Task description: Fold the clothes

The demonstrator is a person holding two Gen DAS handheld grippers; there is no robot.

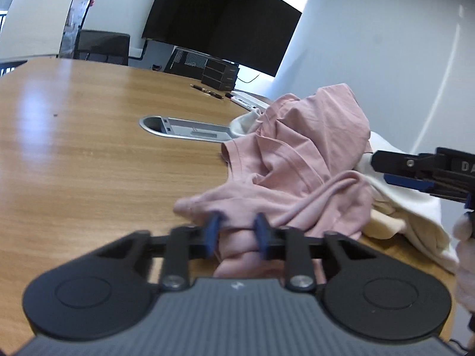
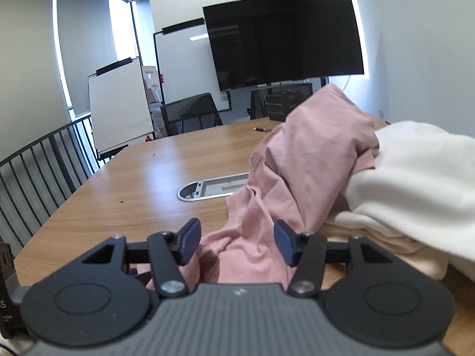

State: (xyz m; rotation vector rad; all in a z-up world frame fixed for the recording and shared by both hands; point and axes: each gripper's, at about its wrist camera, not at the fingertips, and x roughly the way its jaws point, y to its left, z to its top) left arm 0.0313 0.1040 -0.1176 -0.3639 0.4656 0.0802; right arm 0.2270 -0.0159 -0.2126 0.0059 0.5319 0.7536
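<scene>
A crumpled pink T-shirt lies in a heap on the wooden table, over cream and white garments. My left gripper is shut on a bunched fold of the pink shirt at its near edge. My right gripper is open, its blue pads either side of the pink shirt without pinching it. The right gripper also shows at the right edge of the left wrist view, above the white cloth. White and cream garments lie to the right.
A silver cable port is set into the table, partly under the clothes; it also shows in the right wrist view. Pens and black boxes lie far back. A black screen, chairs and whiteboards stand beyond.
</scene>
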